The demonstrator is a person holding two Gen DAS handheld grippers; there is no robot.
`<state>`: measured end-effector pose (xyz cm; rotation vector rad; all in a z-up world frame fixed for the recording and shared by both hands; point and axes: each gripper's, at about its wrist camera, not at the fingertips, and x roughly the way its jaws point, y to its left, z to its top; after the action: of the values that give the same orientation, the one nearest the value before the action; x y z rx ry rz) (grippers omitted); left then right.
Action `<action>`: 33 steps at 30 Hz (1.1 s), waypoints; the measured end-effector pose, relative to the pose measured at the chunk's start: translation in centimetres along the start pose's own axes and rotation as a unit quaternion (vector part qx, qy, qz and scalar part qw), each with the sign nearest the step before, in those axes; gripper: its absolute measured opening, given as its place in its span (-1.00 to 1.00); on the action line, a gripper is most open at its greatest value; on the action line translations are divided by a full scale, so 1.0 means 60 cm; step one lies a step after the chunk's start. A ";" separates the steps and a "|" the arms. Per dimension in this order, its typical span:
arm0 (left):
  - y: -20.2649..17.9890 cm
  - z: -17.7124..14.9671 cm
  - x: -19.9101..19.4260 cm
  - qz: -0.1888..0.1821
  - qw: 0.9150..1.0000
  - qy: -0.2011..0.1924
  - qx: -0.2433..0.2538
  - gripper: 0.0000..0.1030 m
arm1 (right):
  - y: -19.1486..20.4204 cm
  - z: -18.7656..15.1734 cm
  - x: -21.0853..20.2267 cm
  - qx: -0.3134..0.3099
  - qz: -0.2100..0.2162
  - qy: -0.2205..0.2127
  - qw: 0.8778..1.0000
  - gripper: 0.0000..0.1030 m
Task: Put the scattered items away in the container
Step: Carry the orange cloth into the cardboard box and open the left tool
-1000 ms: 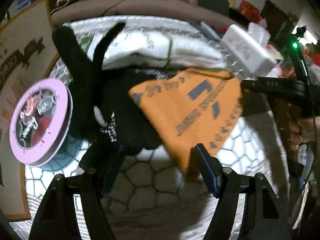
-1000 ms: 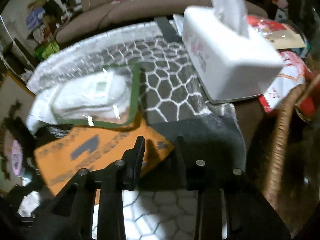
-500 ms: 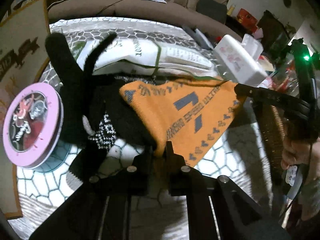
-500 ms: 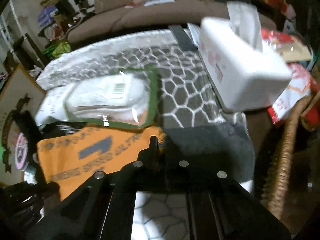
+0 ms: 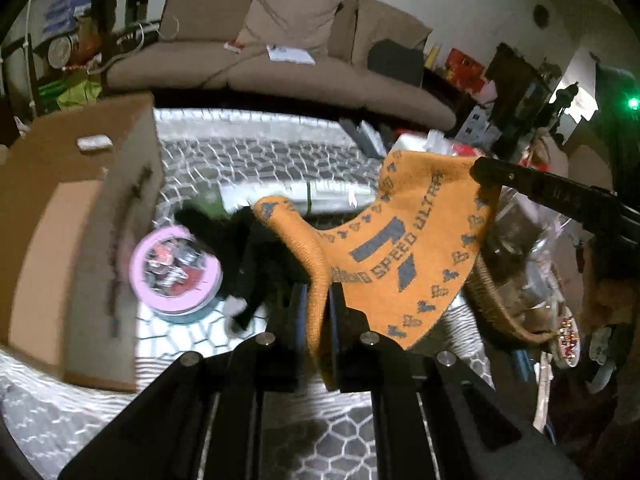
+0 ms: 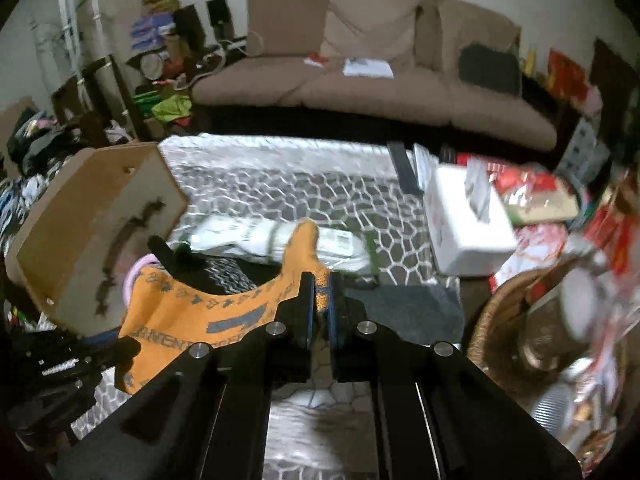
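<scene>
An orange knit cloth (image 5: 404, 240) with grey lettering hangs stretched in the air between my two grippers. My left gripper (image 5: 318, 300) is shut on its near edge. My right gripper (image 6: 320, 300) is shut on the opposite corner of the orange cloth (image 6: 192, 312). The right gripper's arm shows at the right of the left wrist view, and the left gripper (image 6: 120, 346) shows at the lower left of the right wrist view. Below the cloth lie a black knit garment (image 5: 244, 248) and a round pink tin (image 5: 176, 276). A cardboard box (image 5: 60, 248) stands at the left.
A white plastic package (image 6: 276, 240) lies on the hexagon-patterned table cover (image 6: 300, 184). A white tissue box (image 6: 464, 224) and a wicker basket (image 6: 500, 320) full of items stand at the right. A brown sofa (image 6: 360, 80) is behind the table.
Both grippers closed on the orange cloth, then rose with it off the table. The cardboard box and sofa came into view as the cameras lifted.
</scene>
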<state>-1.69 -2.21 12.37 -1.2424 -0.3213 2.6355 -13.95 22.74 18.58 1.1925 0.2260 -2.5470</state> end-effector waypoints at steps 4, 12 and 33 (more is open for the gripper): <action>0.021 0.019 -0.075 0.005 1.000 -0.028 0.000 -0.80 | 0.069 0.029 -0.080 -0.024 -0.002 -0.028 0.999 -0.87; 0.130 0.049 -0.214 0.037 0.996 -0.081 -0.026 -0.80 | 0.228 0.102 -0.145 -0.057 0.023 -0.062 0.996 -0.87; 0.491 0.113 -0.126 0.094 0.985 -0.063 -0.128 -0.81 | 0.643 0.296 0.250 -0.145 0.097 -0.002 0.985 -0.87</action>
<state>-5.11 -33.16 13.75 -1.2355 -0.6092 2.9142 -22.22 -21.51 18.12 1.0434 0.4406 -2.2546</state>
